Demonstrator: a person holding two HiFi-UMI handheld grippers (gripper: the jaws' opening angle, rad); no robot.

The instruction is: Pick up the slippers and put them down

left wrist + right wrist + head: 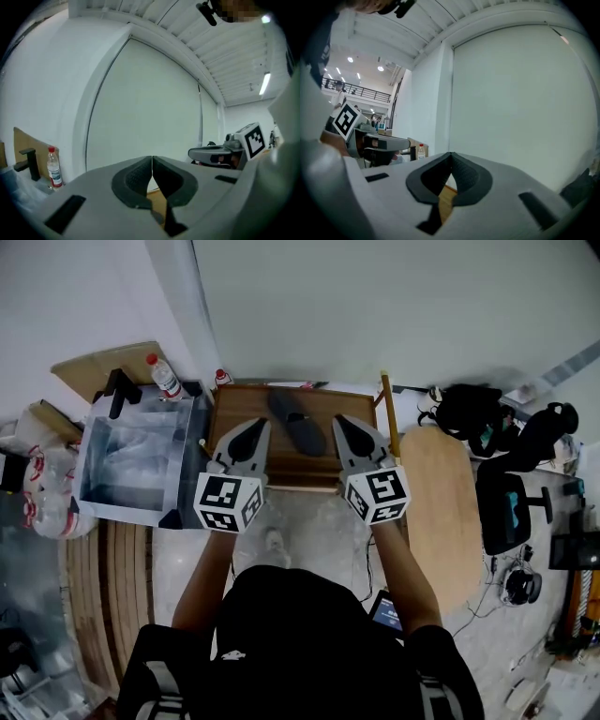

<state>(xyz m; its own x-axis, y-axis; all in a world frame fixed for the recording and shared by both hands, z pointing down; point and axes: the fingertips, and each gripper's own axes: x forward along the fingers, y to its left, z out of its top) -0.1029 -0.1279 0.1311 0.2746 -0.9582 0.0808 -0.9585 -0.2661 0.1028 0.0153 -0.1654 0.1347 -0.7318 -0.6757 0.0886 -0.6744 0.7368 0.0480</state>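
Left gripper (258, 425), right gripper (342, 421): jaws closed, empty; dark grey slippers (296, 420) lying on table (234, 399).

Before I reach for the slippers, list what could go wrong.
1. Both the left hand-held gripper and right hand-held gripper are shut; unopened, they would likely shove the slippers rather than grasp them.
2. The slippers lie close together on the wooden table, so lifting one may drag the other along.

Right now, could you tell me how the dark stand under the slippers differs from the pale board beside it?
The dark stand is square-cornered; the pale board has rounded ends. The dark stand carries the slippers; the pale board shows nothing on it. Both look wooden.
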